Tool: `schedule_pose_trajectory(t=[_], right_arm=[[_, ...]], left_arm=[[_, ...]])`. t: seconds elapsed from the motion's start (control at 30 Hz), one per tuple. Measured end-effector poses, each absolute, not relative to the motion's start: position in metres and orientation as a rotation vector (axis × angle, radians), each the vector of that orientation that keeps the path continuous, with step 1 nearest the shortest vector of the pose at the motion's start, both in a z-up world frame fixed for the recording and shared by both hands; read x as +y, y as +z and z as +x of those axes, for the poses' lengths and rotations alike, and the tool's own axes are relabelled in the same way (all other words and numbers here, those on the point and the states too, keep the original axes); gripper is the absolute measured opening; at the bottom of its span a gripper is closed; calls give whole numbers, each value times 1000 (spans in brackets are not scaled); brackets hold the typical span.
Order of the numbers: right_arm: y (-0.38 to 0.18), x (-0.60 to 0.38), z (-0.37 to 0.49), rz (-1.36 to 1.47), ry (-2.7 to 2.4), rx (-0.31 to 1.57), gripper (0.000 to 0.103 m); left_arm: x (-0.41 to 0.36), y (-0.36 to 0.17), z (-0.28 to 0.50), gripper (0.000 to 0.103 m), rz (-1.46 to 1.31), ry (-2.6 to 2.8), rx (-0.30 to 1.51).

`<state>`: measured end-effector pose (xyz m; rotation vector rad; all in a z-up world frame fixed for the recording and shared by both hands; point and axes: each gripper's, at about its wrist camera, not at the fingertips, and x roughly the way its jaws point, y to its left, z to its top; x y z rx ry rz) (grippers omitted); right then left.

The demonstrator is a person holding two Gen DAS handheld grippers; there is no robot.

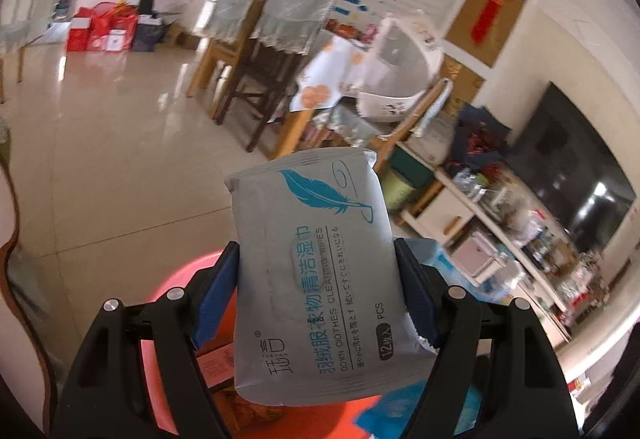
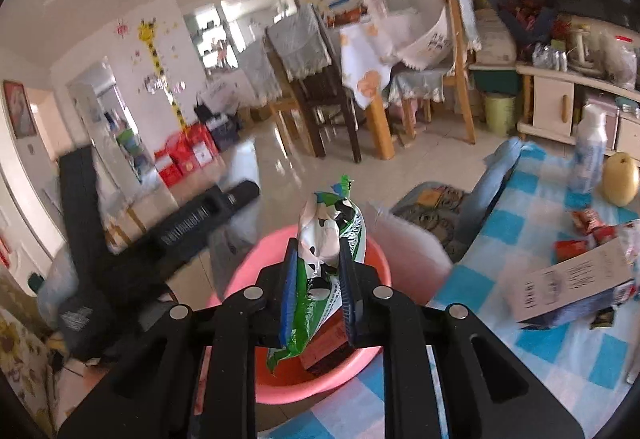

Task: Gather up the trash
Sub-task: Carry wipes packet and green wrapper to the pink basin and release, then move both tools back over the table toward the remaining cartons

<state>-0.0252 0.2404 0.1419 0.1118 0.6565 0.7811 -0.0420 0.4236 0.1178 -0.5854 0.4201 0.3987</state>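
Clearly both hands are carrying trash toward the pink basin (image 2: pixel 360 363), which sits at the edge of the desk (image 2: pixel 532 343) with the blue-checked cloth. The left gripper (image 1: pixel 316 303) has its jaws spread wide and pressed against both sides of a grey wipes packet (image 1: pixel 312 279); the right gripper (image 2: pixel 318 287) has its jaws nearly shut, pinching a crumpled green and white wrapper (image 2: pixel 332 235).

To do the drop well, I would judge that each piece should be brought squarely over the hollow of the basin before the jaws part, since the basin stands close to the desk's edge and a piece let go early could slide to the floor. The wrapper is light and may cling to a pad, so opening fully and pausing seems wise. The packet is bulkier and should fall straight.

The packet is flat and soft-sided, with a teal feather printed near its top and teal and black lettering along its length; it stands upright between the pads, above the basin's rim in the left view. The wrapper is twisted and shiny, with black patches on white, and hangs over the basin, where a reddish box already lies. More red scraps (image 2: pixel 588 227) lie on the cloth toward the desk's far right side.
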Motion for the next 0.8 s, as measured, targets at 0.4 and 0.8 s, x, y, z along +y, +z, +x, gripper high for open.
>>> schedule_pose_trajectory(t=[0.4,0.8], right_arm=[[114,185,-14,199,581,707,82],[117,158,-51,-57,449,515,98]], left_arm=[[412,114,-37,89,-472,421,352],[370,127,-29,90,-352,281,316]])
